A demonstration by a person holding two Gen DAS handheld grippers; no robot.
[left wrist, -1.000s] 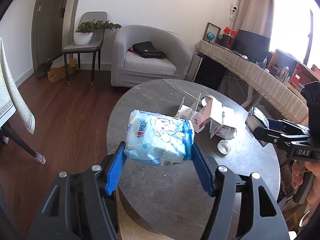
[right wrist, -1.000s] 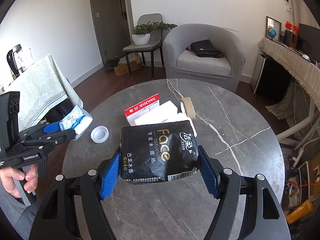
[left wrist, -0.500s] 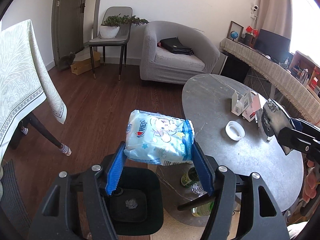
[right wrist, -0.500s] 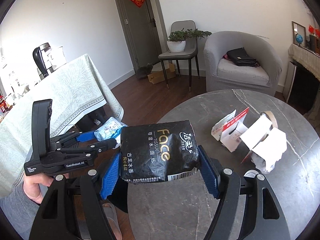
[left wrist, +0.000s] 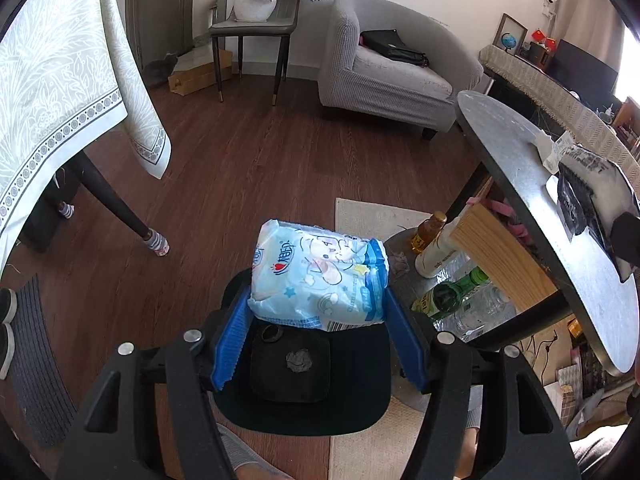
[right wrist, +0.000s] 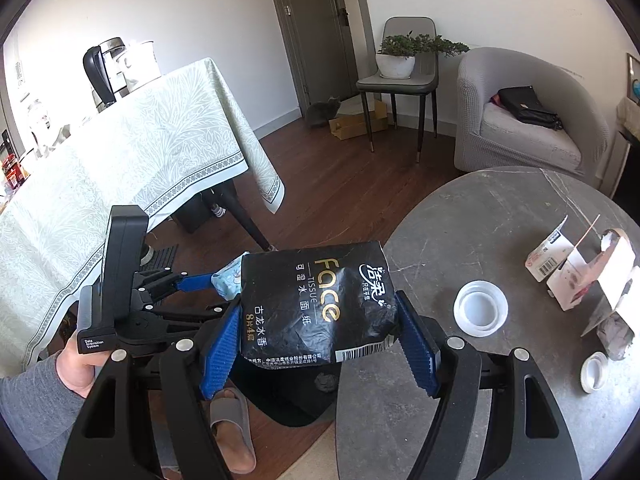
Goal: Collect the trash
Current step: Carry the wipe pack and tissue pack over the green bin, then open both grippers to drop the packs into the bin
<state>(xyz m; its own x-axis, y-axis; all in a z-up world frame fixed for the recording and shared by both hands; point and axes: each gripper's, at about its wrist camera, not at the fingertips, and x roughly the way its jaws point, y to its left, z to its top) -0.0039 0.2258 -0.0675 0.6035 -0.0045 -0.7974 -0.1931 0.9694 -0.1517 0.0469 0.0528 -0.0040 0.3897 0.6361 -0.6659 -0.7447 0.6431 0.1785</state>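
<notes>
My left gripper (left wrist: 318, 320) is shut on a light blue tissue pack (left wrist: 320, 276) and holds it right above a black trash bin (left wrist: 304, 396) on the floor; a crumpled grey wad (left wrist: 298, 361) lies in the bin. My right gripper (right wrist: 320, 340) is shut on a black "Face" tissue pack (right wrist: 316, 304) over the left edge of the round grey table (right wrist: 500, 208). In the right wrist view the left gripper (right wrist: 192, 292) sits left of the black pack, above the bin (right wrist: 288, 400).
On the table lie torn cartons (right wrist: 576, 272), a clear lid (right wrist: 482, 308) and a white cap (right wrist: 594, 372). Bottles (left wrist: 448, 288) and a wooden box (left wrist: 504, 248) stand under the table. A cloth-covered table (right wrist: 100, 184), chair (left wrist: 256, 32) and armchair (left wrist: 392, 64) stand around.
Both grippers swung left and down off the table toward the floor. The left gripper with the blue pack now hangs over the bin; the right still carries the black pack.
</notes>
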